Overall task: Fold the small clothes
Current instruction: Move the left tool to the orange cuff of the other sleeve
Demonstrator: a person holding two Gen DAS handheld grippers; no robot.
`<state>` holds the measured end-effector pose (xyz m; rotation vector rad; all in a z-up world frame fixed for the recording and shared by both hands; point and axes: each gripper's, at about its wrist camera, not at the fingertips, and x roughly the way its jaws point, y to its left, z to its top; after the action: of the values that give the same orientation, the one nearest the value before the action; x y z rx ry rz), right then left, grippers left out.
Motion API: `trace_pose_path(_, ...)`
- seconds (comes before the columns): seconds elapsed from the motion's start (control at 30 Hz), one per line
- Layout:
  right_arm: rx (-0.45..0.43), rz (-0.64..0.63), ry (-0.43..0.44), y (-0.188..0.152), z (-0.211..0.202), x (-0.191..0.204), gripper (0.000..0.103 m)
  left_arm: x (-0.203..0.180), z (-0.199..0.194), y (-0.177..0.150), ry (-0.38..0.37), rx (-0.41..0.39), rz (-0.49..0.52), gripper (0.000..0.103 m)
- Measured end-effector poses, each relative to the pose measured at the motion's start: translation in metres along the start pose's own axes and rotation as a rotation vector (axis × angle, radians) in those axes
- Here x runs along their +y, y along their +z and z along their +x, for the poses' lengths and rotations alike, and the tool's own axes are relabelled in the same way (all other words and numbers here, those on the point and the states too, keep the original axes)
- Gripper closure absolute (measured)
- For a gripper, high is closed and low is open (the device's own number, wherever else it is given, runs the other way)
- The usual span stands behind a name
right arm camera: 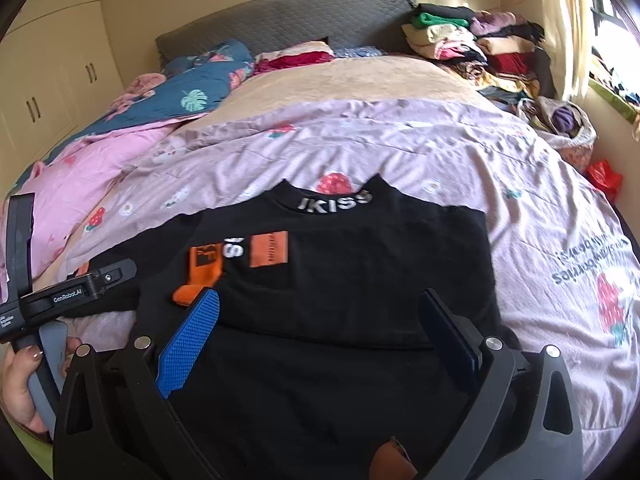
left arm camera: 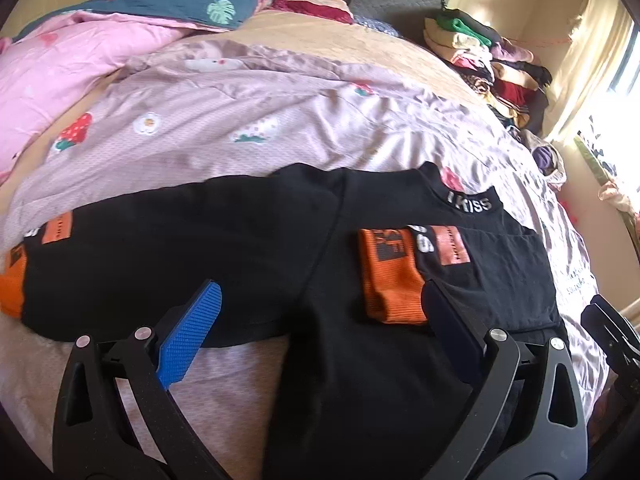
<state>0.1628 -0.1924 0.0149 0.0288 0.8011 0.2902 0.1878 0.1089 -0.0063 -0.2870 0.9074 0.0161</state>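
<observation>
A small black top [left arm camera: 256,248] with orange cuffs and an "IKISS" collar lies flat on the pink bedspread [left arm camera: 240,128]. Its right sleeve is folded across the body, the orange cuff [left arm camera: 390,276] lying on the chest. The other sleeve stretches left to an orange cuff [left arm camera: 12,280]. My left gripper [left arm camera: 320,308] is open and empty, low over the garment's lower part. In the right wrist view the top [right arm camera: 360,264] fills the foreground with the folded cuff [right arm camera: 202,272] at left. My right gripper [right arm camera: 320,316] is open and empty just above it. The left gripper's body [right arm camera: 72,292] shows at far left.
Piled bedding [left arm camera: 120,40] and a blue leaf-print quilt [right arm camera: 200,76] lie at the bed's far left. A stack of folded clothes [right arm camera: 472,44] sits at the far right by the headboard [right arm camera: 280,20]. A window and curtain [right arm camera: 568,20] are to the right, wardrobes [right arm camera: 52,60] to the left.
</observation>
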Motion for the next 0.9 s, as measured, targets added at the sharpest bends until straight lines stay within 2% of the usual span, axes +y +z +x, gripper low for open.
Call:
trace_pose_path(0.37, 0.010, -0.110, 0.047, 0.006, 0.009, 0.052, 0.004, 0.049, -0.018, -0.005, 0.050, -0.017, -0.059, 0.009)
trace_pose_path(0.57, 0.009, -0.163, 0.071, 0.012, 0.014, 0.078, 0.004, 0.083, -0.027, -0.009, 0.098, -0.024, -0.094, 0.009)
trace_pose_path(0.67, 0.007, -0.193, 0.083, 0.015, 0.016, 0.091, 0.004, 0.100, -0.028, -0.012, 0.158, -0.025, -0.092, 0.009)
trace_pose_path(0.9, 0.014, -0.259, 0.101, 0.016, 0.026, 0.121, 0.004, 0.144, -0.032, -0.021, 0.201, -0.015, -0.165, 0.009)
